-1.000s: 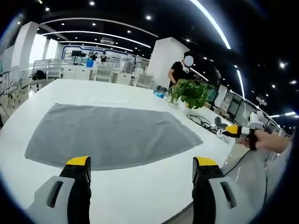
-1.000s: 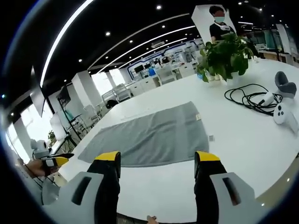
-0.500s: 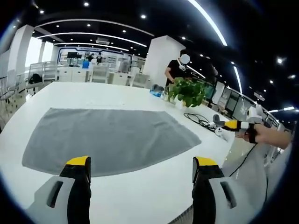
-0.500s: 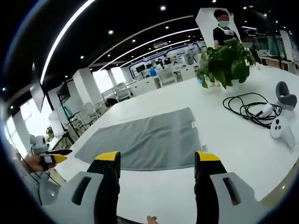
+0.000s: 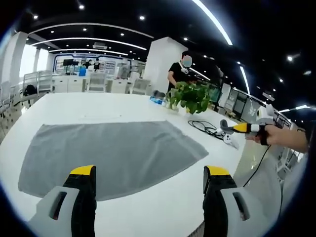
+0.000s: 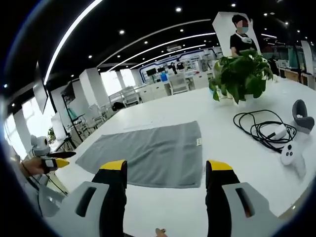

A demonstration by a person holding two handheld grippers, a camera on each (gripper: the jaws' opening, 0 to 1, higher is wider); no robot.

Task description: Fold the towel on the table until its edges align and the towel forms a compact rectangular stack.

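White tabletop (image 5: 148, 207) in a bright open hall carries the grey rectangular cloth towel (image 5: 106, 155), lying flat and unfolded at 12 o'clock of both grippers. Left gripper (image 5: 148, 197) and right gripper (image 6: 165, 195) hover spread wide, empty; every fold remains.

1. Bright, even light comes from ceiling strip lights (image 5: 217, 24) and small spotlights.
2. The white table (image 6: 237, 163) shows soft glare.
3. Fisheye bending grows toward the edges.
4. Distant background looks soft.
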